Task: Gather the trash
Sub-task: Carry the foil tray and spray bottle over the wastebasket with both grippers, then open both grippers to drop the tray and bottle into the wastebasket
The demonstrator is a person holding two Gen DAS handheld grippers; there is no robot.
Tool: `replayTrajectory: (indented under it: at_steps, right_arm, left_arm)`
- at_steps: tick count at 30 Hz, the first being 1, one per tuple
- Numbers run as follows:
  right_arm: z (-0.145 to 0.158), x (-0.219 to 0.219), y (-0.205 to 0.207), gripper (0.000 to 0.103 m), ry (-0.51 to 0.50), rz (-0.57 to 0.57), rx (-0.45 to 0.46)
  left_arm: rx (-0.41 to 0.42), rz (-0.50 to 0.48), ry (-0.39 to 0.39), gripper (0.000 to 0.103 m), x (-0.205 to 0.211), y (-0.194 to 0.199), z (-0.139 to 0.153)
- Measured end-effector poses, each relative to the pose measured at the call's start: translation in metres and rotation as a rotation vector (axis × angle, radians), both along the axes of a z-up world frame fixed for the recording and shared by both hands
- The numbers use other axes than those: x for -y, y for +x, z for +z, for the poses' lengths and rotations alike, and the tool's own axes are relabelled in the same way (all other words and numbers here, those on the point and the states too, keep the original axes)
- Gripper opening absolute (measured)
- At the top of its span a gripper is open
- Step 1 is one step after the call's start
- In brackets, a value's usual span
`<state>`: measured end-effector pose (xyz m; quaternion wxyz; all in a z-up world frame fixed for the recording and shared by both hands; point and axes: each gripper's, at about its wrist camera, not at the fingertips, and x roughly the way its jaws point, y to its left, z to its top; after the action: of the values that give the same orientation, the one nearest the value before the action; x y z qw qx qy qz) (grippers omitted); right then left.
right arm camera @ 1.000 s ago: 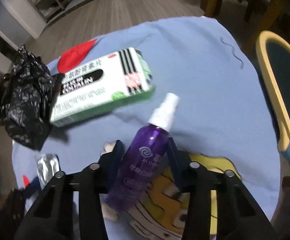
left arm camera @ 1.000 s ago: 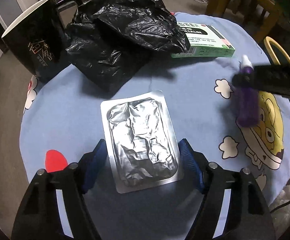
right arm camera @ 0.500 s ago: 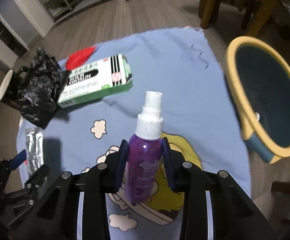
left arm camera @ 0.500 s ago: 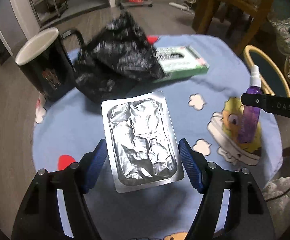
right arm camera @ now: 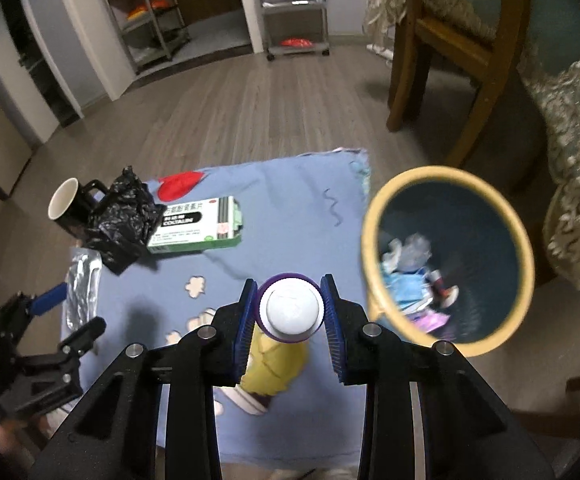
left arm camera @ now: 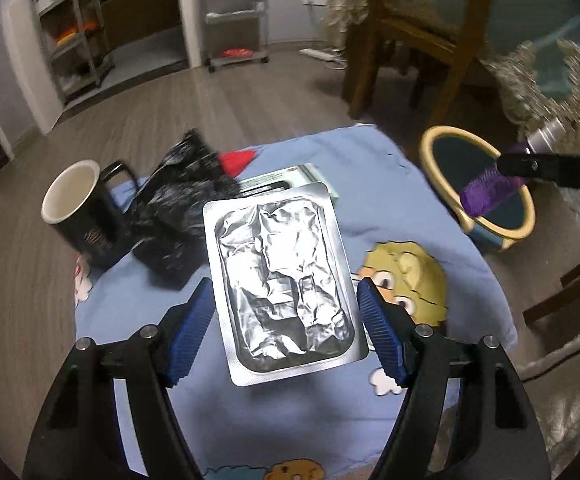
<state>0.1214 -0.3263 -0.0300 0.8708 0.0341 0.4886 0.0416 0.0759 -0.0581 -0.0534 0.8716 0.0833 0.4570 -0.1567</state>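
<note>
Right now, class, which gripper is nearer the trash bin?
Right. The right gripper, clamping the purple spray bottle, sits beside the trash bin. The left gripper, holding the foil blister pack, is across the table.

Green-and-white medicine box (right arm camera: 197,228) with Chinese characters too blurred to read, "D4" on right hand-held gripper (left arm camera: 554,168)

Green box (left arm camera: 290,178) mostly hidden behind foil pack (left arm camera: 280,268). Black bag (left arm camera: 178,204) motion-smeared. Purple bottle (left arm camera: 488,188) blurred, mid-body covered by right gripper's finger. Bin (right arm camera: 374,240) contents blurred, unidentifiable. Mug (left arm camera: 86,216) lettering too small to read.
</note>
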Motion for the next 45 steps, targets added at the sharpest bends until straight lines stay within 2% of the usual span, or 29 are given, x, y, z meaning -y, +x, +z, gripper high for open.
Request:
replayTrajectory:
  at_steps: [4,11,13,19,26,35,39,42,45]
  right_arm:
    - [-0.002,0.032,-0.003,0.034,0.09,-0.064,0.02]
    - [-0.009,0.09,0.004,0.034,0.133,-0.174,0.023]
    - [-0.014,0.113,0.007,0.034,0.185,-0.229,0.011]
    - [-0.034,0.17,0.01,0.034,0.249,-0.372,-0.023]
    - [-0.05,0.202,0.016,0.034,0.3,-0.436,-0.039]
    - [-0.056,0.223,0.014,0.034,0.392,-0.507,-0.007]
    - [-0.054,0.229,0.009,0.035,0.417,-0.539,0.019]
    - [-0.057,0.236,0.006,0.044,0.439,-0.575,0.02]
    - [-0.059,0.239,0.005,0.048,0.441,-0.586,0.018]
  left_arm:
    - [0.013,-0.078,0.0,0.071,0.033,-0.003,-0.003]
    - [0.026,-0.191,-0.014,0.071,0.086,-0.008,0.0]
    - [0.026,-0.222,-0.026,0.071,0.104,-0.004,0.001]
    - [0.026,-0.328,-0.035,0.071,0.159,0.007,0.0]
    - [0.043,-0.434,0.0,0.071,0.219,0.036,-0.007]
    - [0.088,-0.484,0.067,0.071,0.278,0.072,-0.019]
    - [0.095,-0.487,0.048,0.073,0.289,0.079,-0.021]
    - [0.094,-0.462,0.022,0.087,0.288,0.083,-0.021]
    - [0.09,-0.449,-0.002,0.09,0.284,0.084,-0.022]
